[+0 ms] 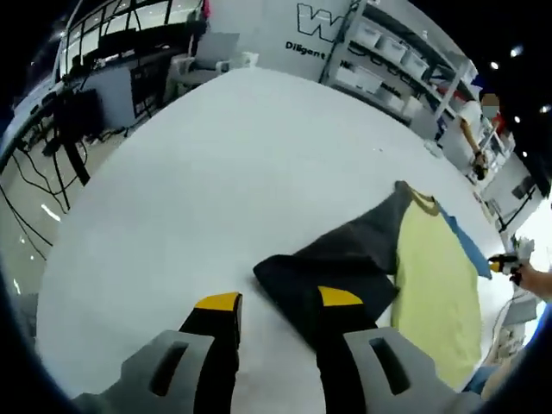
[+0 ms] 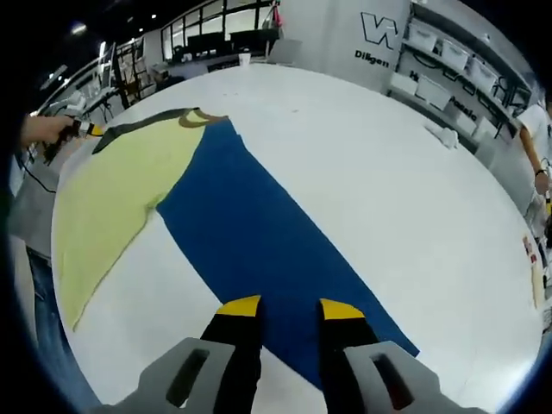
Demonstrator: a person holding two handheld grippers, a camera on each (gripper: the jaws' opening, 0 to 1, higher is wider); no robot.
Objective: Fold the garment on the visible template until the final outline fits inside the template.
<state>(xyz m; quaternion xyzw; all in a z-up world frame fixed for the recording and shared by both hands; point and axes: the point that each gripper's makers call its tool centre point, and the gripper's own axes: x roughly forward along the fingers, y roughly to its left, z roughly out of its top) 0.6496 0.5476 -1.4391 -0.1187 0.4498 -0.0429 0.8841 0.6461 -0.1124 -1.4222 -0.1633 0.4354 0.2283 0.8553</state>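
A garment lies flat on the white table [image 1: 224, 172]. It has a yellow body [image 1: 435, 285], a dark grey sleeve [image 1: 345, 254] and a blue sleeve [image 1: 466, 241]. My left gripper [image 1: 278, 300] is open at the dark sleeve's end, its right jaw over the cloth. In the right gripper view the blue sleeve [image 2: 259, 224] runs long toward me beside the yellow body [image 2: 112, 190]. My right gripper [image 2: 290, 307] hangs open just over the blue cloth. Each gripper shows small in the other view, held in a hand: the right gripper [image 1: 504, 261] and the left gripper [image 2: 86, 129].
Shelves with white bins [image 1: 388, 60] line the far wall, and a person [image 1: 470, 121] stands beside them. Desks with monitors [image 1: 86, 112] stand off the table's left. A small white object [image 2: 444, 135] lies on the table [image 2: 388, 172] far right. Wide bare tabletop surrounds the garment.
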